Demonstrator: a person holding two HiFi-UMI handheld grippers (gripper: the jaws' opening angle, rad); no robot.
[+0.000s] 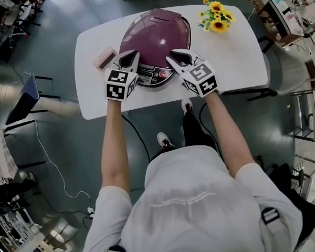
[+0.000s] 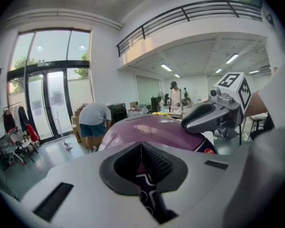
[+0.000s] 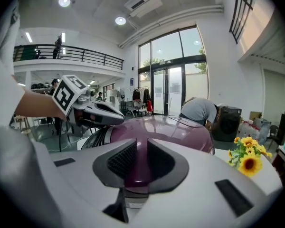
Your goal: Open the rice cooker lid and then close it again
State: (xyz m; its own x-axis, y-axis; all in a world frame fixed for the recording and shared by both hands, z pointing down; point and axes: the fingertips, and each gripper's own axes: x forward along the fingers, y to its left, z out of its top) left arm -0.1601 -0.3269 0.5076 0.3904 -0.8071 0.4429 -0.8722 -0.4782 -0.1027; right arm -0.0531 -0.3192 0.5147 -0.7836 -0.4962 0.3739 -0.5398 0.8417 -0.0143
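Rice cooker (image 1: 155, 38) near table (image 1: 241, 62) front edge | left gripper (image 2: 141, 146) jaws pressed together | right gripper (image 3: 142, 144) jaws slightly apart

The rice cooker (image 1: 155, 38) eats up most of the middle of the table (image 1: 241, 62), and its front rim is already crowded: the left gripper (image 1: 128, 54) and right gripper (image 1: 179, 55) sit side by side there with just a narrow gap between them. The left side is tight because a little pink box (image 1: 103, 57) sits just beside the cooker, and the sunflowers (image 1: 217, 16) block the far right corner. The open lanes are the bare tabletop right of the cooker and the air over the lid.
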